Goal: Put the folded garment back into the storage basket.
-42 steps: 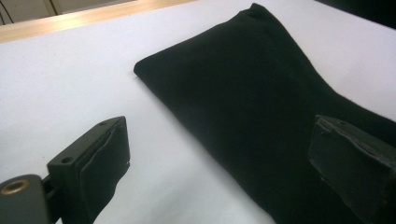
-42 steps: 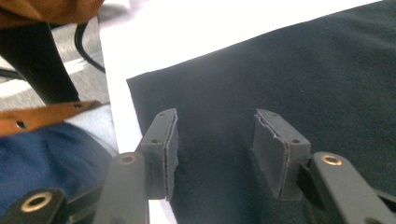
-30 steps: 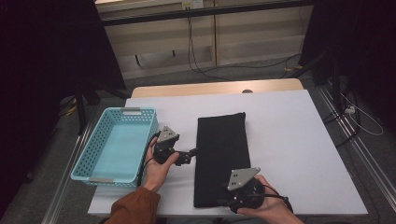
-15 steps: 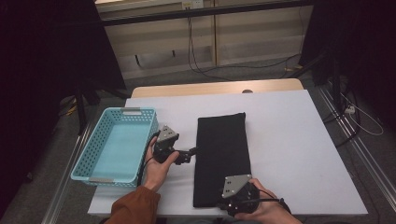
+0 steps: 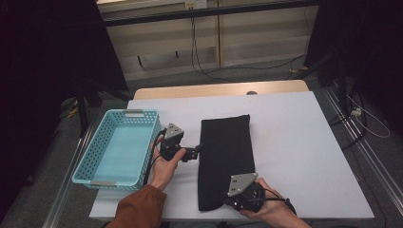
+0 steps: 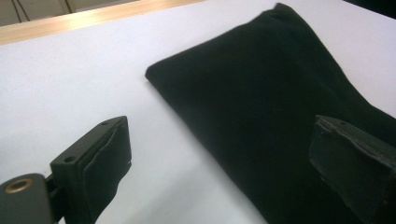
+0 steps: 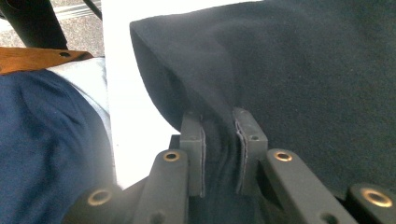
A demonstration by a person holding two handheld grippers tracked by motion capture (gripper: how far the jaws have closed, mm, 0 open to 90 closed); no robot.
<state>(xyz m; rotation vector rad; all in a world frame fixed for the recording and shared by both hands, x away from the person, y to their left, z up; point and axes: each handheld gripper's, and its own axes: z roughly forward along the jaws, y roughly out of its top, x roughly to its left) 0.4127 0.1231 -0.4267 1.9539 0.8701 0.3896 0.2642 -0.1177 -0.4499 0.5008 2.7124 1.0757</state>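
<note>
A black cloth [image 5: 225,152] lies folded into a long strip on the white table [image 5: 294,133]. My left gripper [image 5: 197,149] sits at the cloth's left edge, about halfway along. In the left gripper view it [image 6: 224,154] stands open, one jaw over bare table and the other over the cloth [image 6: 261,93]. My right gripper [image 5: 228,202] is at the cloth's near end. Its jaws have just been closing, and in the right gripper view it [image 7: 218,135] pinches a raised fold of the cloth [image 7: 303,70] between its pads.
A light blue perforated basket [image 5: 142,116] stands empty on the table's left side, close beside the left hand. Bare white table stretches to the right of the cloth. A wooden strip [image 5: 218,89] runs along the far edge, with floor and cables beyond.
The right gripper's grey plate has shifted slightly left and tilted at the cloth's near end. The left hand has hardly moved.
</note>
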